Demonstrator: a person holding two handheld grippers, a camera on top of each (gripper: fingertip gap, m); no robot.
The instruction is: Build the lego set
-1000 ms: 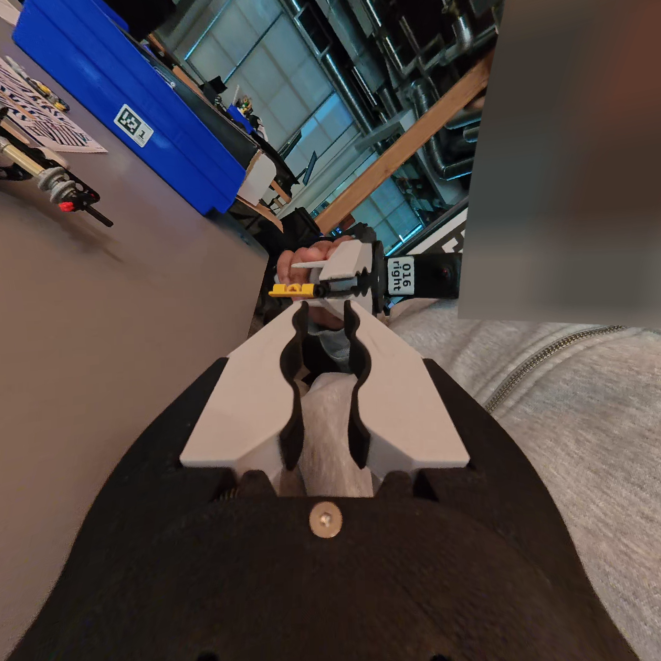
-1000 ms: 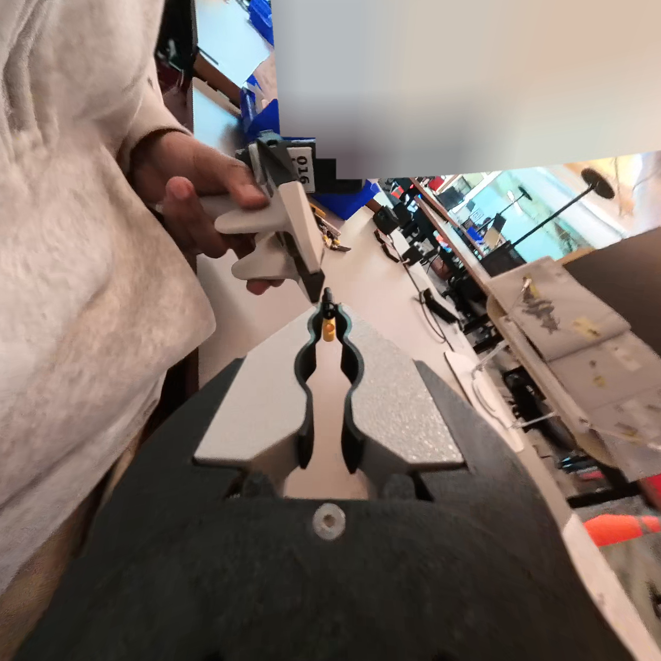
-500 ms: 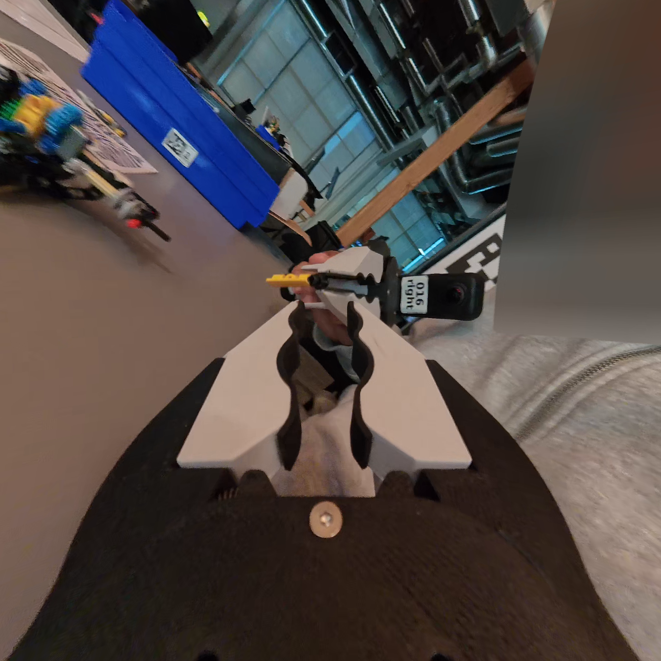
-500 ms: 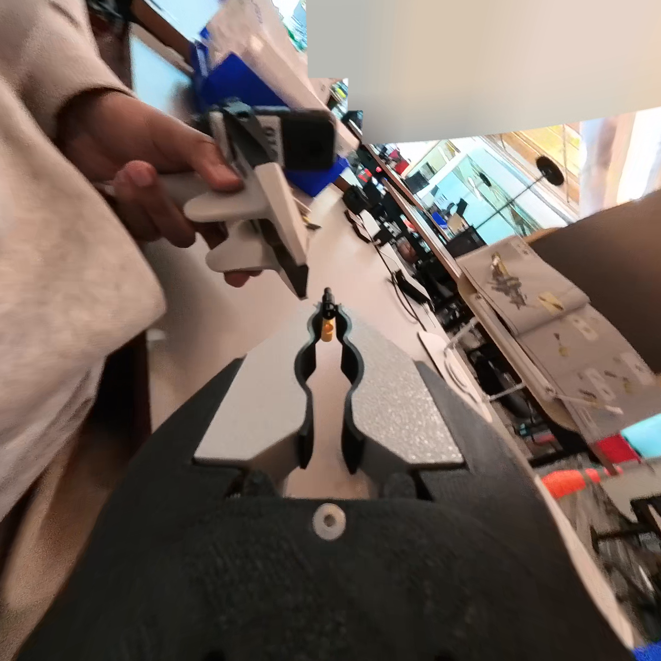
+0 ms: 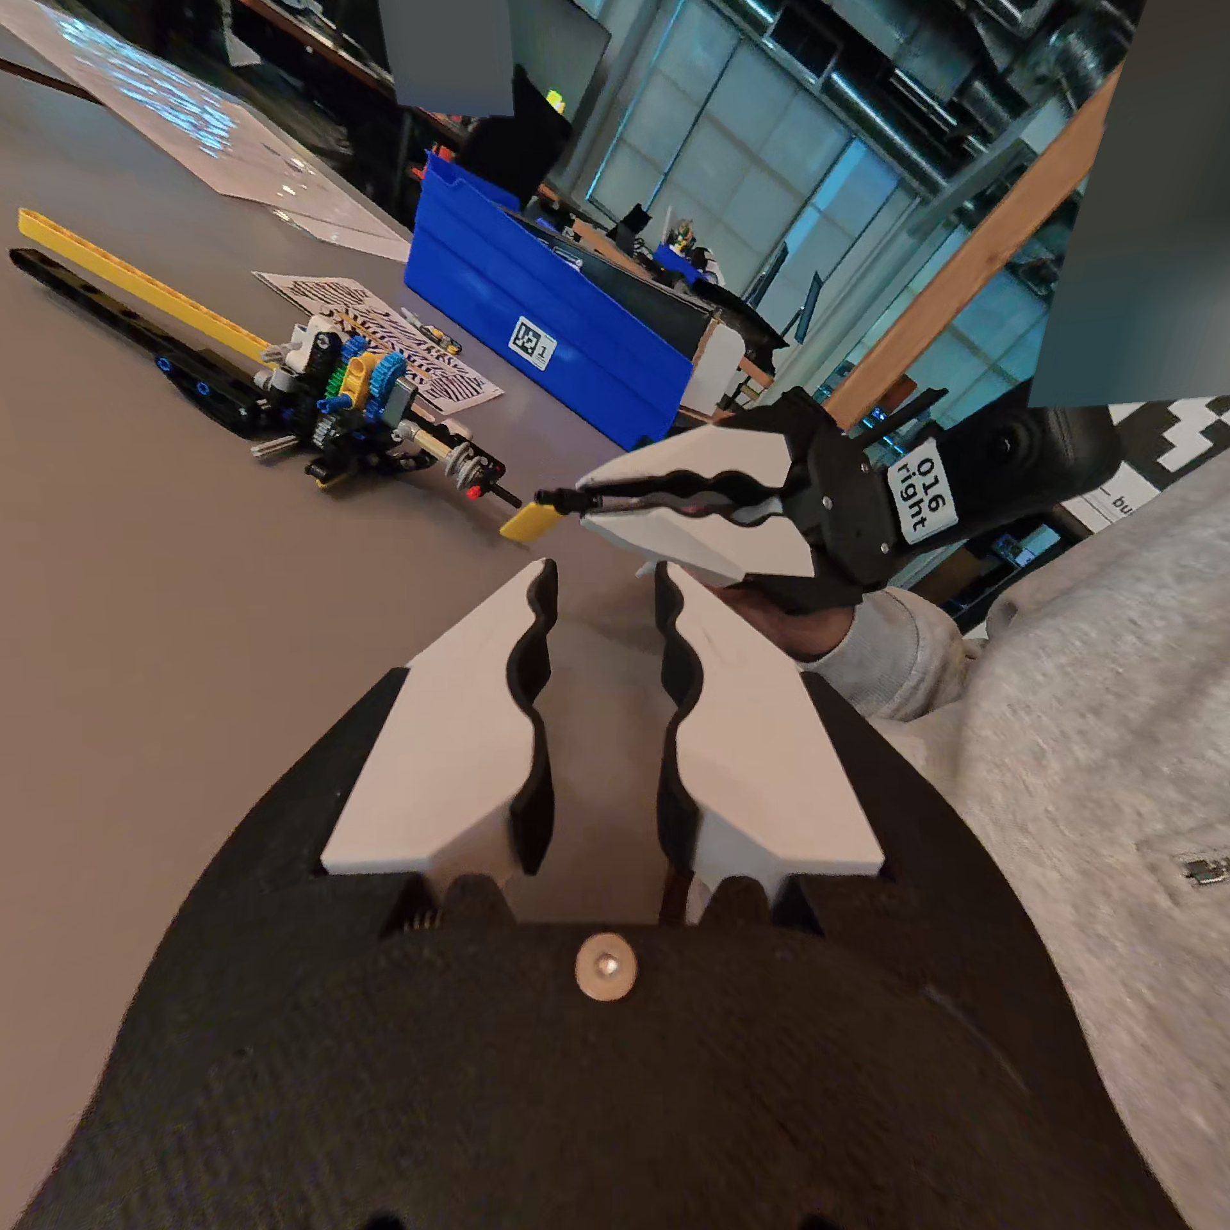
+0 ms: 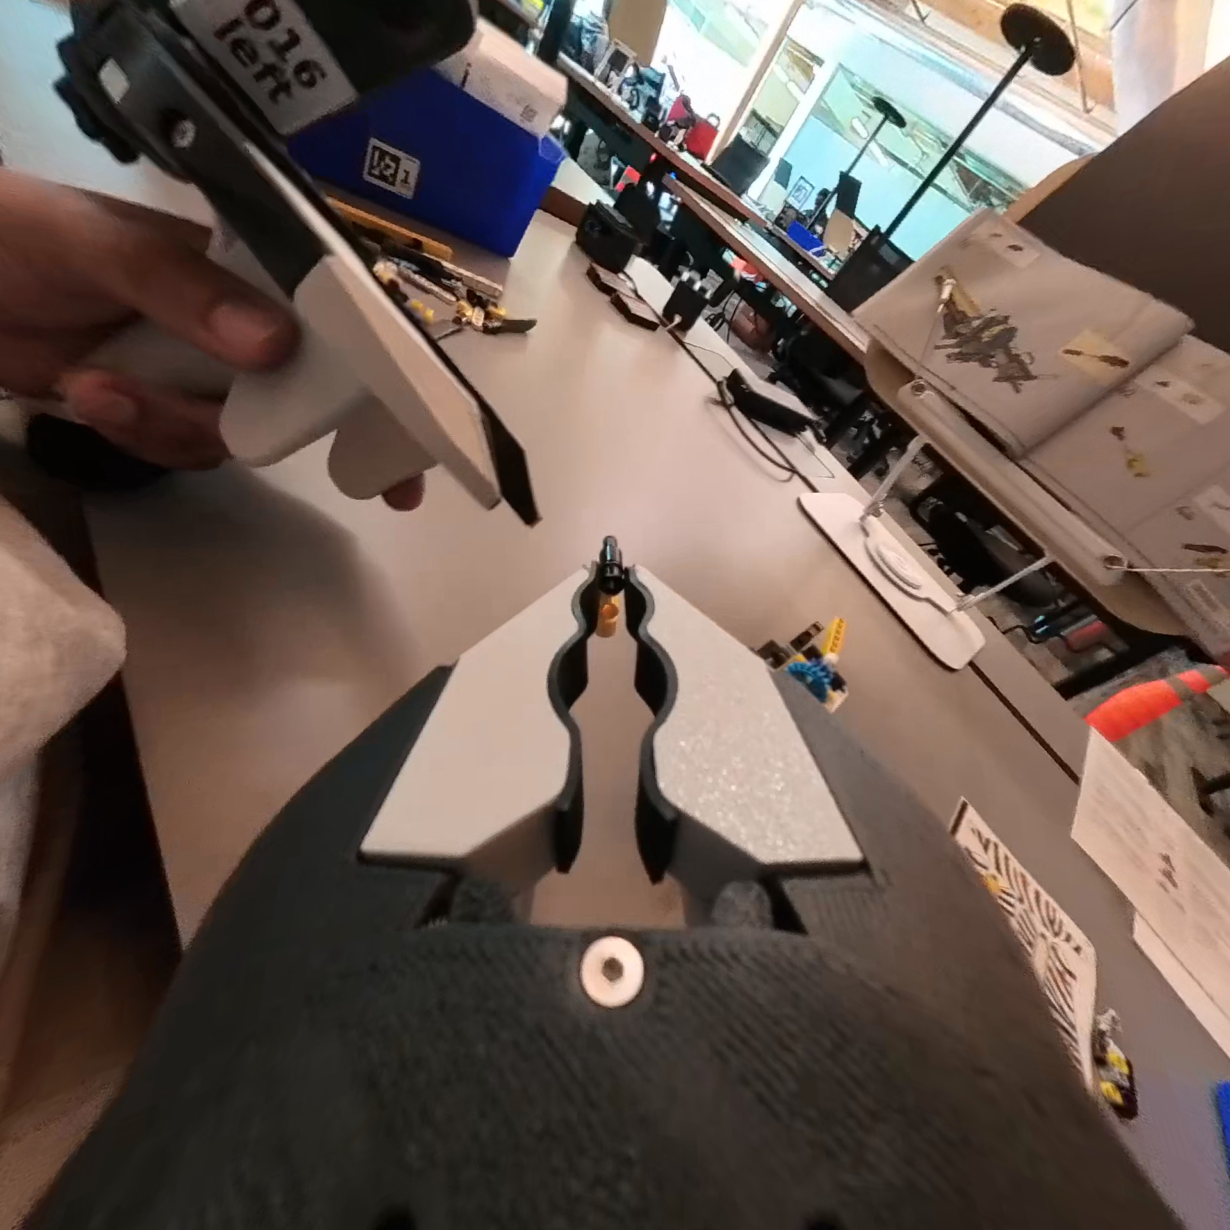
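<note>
two tongs: right tongs point(image 5: 578, 500) clamped on yellow-black lego piece point(image 5: 532, 518) above tabletop point(image 5: 166, 599); left tongs point(image 5: 602, 574) apart, empty.

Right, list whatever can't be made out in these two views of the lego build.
- Small yellow and black lego piece, right wrist view: mostly hidden between the right gripper's shut fingers; its shape shows better in the left wrist view.
- Partly built lego model, left wrist view: too small to tell how its gears join.
- Loose lego parts, right wrist view: partly hidden behind the right gripper's finger.
- Left gripper: open, empty.
</note>
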